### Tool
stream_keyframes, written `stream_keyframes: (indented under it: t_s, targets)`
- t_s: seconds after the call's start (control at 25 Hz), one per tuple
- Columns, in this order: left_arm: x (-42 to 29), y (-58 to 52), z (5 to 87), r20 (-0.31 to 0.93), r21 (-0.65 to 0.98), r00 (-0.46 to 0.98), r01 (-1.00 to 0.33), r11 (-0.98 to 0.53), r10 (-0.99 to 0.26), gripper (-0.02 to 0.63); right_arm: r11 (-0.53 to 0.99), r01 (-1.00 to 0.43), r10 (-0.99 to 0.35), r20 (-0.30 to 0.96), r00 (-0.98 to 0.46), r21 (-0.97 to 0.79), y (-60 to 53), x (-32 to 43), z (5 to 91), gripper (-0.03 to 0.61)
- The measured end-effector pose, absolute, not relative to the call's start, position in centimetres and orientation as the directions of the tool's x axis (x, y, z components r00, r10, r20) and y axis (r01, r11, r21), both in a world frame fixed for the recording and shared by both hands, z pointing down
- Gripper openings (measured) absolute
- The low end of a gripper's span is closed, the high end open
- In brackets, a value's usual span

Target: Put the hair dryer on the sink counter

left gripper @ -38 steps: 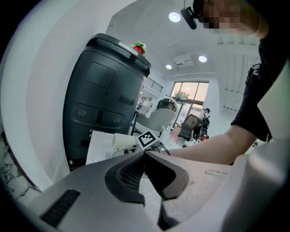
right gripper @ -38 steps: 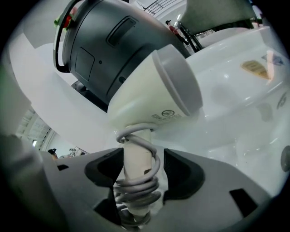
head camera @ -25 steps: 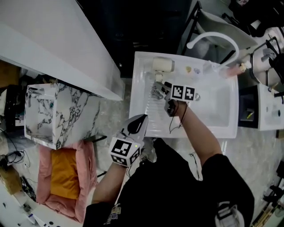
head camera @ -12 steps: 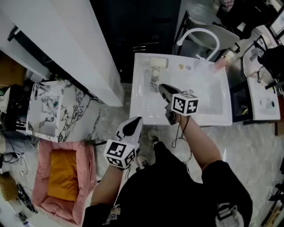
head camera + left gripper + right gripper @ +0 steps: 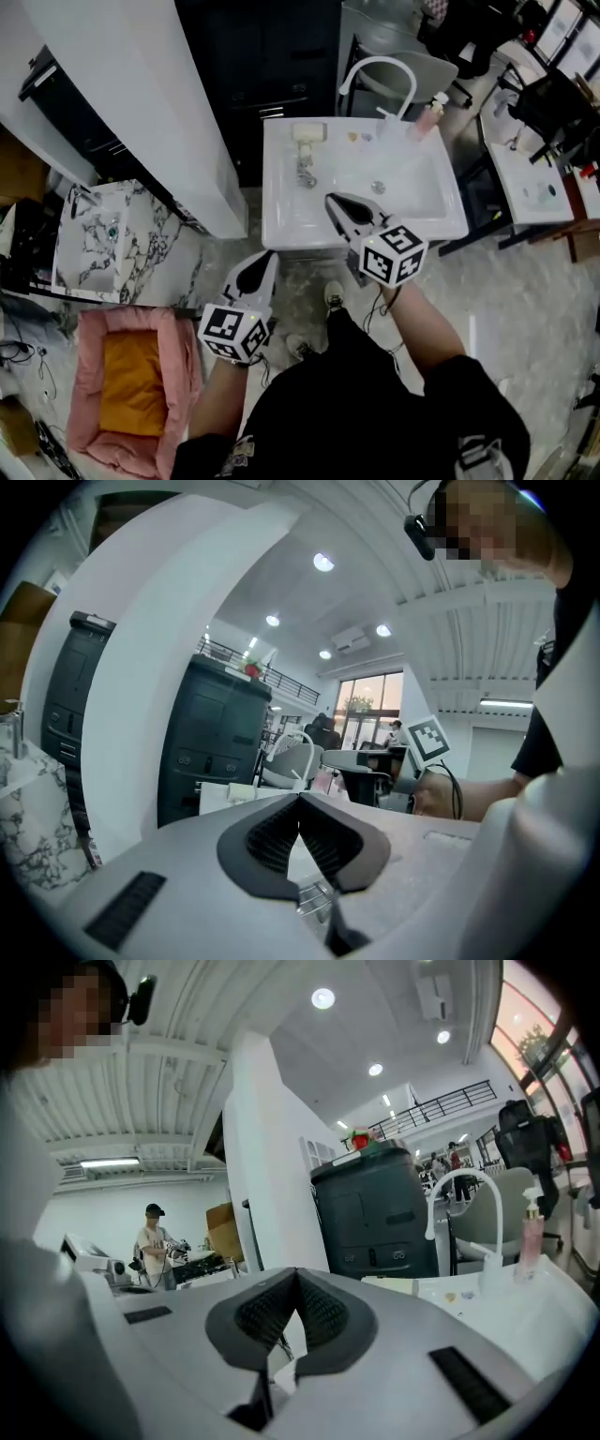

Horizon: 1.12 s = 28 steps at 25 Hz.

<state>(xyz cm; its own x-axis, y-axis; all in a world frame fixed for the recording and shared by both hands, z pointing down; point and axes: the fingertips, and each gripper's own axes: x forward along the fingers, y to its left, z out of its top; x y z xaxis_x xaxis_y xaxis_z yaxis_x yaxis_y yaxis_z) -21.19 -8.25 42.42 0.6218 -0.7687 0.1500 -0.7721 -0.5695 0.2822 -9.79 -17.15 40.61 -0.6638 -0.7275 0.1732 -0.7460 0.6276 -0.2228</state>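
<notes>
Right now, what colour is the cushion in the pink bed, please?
The cushion is orange, clearest in the head view.

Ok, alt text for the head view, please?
The hair dryer lies on the white sink counter, left of the basin. The left claw and right claw are both shut and empty, near the sink's front edge.

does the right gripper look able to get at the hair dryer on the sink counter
Probably yes. The hair dryer lies in the open on the sink counter, and nothing stands between it and the right gripper near the front edge. Its jaws are shut, so they must open first.
</notes>
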Motion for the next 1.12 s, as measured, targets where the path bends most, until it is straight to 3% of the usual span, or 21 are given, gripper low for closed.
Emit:
stream_keyframes:
  t_s: [0.36, 1.12]
  targets:
    - [-18.4, -4.7, 39.3, 0.115, 0.253, 0.625, -0.770, -0.586, -0.772, 0.003, 0.644, -0.755, -0.747, 0.108, -0.656, -0.129, -9.5, -6.4, 35.9, -0.002]
    - [-5.0, 3.4, 39.8, 0.189, 0.227, 0.574, -0.815, -0.533, -0.797, 0.003, 0.668, -0.713, -0.708, 0.114, -0.697, -0.212, -0.9, 5.3, 38.0, -0.002]
